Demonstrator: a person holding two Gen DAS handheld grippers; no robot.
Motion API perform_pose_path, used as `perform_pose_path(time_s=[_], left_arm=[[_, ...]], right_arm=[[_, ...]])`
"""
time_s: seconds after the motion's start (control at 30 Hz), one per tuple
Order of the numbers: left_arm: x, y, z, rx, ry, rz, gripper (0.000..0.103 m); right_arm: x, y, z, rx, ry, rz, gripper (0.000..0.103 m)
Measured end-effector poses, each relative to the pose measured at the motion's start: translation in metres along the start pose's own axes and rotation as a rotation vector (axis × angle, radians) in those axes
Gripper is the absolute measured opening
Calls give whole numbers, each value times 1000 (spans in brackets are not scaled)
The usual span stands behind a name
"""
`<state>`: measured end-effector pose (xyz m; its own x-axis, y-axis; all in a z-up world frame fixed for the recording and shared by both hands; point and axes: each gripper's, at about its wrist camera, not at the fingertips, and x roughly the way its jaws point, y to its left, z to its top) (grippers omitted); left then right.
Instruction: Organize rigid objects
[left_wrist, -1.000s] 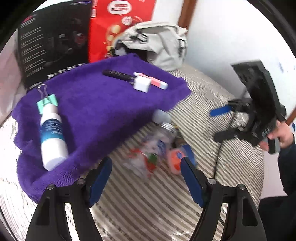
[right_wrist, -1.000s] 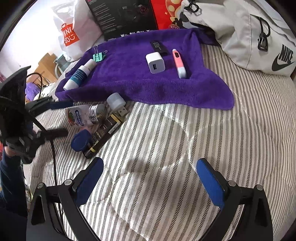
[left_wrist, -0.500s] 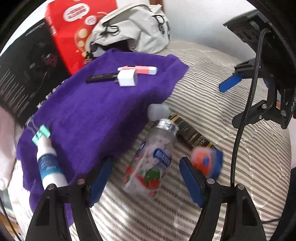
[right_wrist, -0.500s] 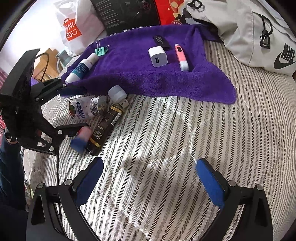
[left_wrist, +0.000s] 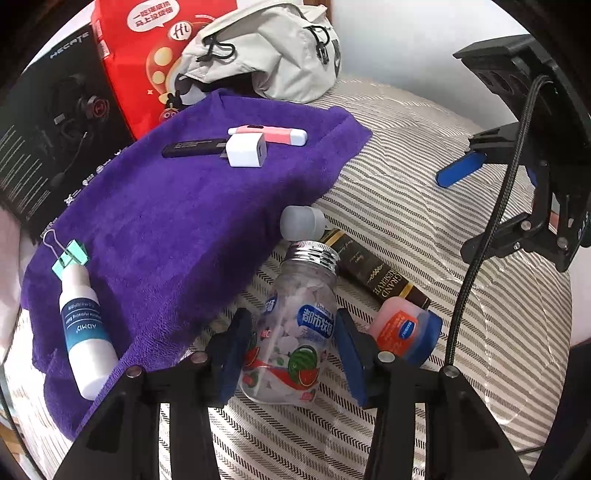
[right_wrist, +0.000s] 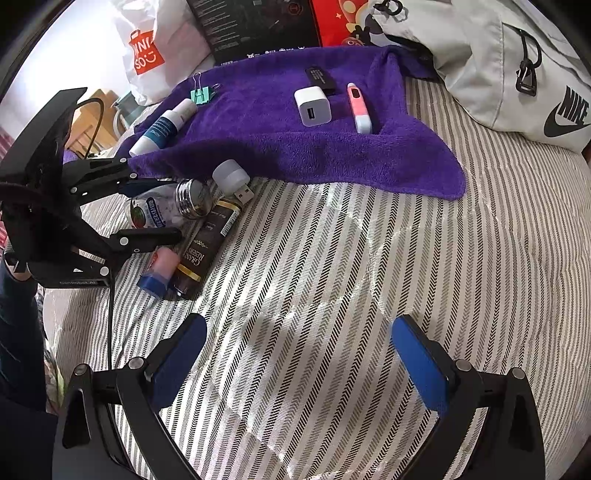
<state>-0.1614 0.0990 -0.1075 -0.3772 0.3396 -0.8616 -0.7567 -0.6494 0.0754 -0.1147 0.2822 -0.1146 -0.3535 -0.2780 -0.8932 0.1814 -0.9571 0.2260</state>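
Striped bed (right_wrist: 369, 258), purple towel (left_wrist: 177, 206) spread over its far part, grey bag (left_wrist: 266, 48) and boxes behind. On the towel: white charger (left_wrist: 246, 150), pink thermometer (left_wrist: 269, 133), black stick (left_wrist: 194, 147), white bottle (left_wrist: 86, 332), green binder clip (left_wrist: 70, 253). Just off the towel edge on the bed: clear candy bottle (left_wrist: 295, 325) lying on its side, dark box (left_wrist: 373, 271) beside it, small blue-and-orange jar (left_wrist: 404, 330), translucent USB light (left_wrist: 302, 222). Left gripper (left_wrist: 291, 339) with blue pads either side of the candy bottle, closed in against its body. Right gripper (right_wrist: 295, 363) spread wide, holding nothing, over bare bedding.
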Motion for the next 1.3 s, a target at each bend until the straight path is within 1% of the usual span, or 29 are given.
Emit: perform_pose_path(time_s=[0.37, 0.53, 0.63, 0.73, 0.83, 0.97, 1.03, 1.13, 1.2, 1.27, 1.3], left_arm=[[-1, -6, -2, 1, -4, 35, 44], [-1, -3, -5, -59, -22, 37, 44], [-2, -5, -6, -86, -29, 55, 44], [-5, -3, -10, -155, -34, 77, 43], [-13, 5, -20, -247, -51, 130, 41], [-26, 18, -41, -350, -71, 128, 40], [-31, 24, -52, -392, -66, 138, 40], [-39, 28, -67, -441, -61, 154, 40], [-45, 29, -75, -467, -63, 184, 40], [-49, 31, -82, -488, -60, 176, 40], [-49, 32, -85, -497, -55, 192, 40]], right_arm=[[1, 3, 0, -22, 11, -12, 101], [2, 5, -1, -33, 16, -23, 102], [3, 6, -1, -35, 19, -33, 102], [3, 6, -1, -29, 20, -31, 102], [2, 7, -1, -20, 17, -25, 102], [-1, 11, -1, -5, -2, -10, 102], [-3, 17, 2, -3, -20, -1, 102], [-5, 28, 9, -6, -42, 0, 102], [-5, 36, 11, -15, -45, 2, 102], [-2, 44, 15, -19, -53, -3, 102], [-2, 47, 17, -19, -52, -1, 102]])
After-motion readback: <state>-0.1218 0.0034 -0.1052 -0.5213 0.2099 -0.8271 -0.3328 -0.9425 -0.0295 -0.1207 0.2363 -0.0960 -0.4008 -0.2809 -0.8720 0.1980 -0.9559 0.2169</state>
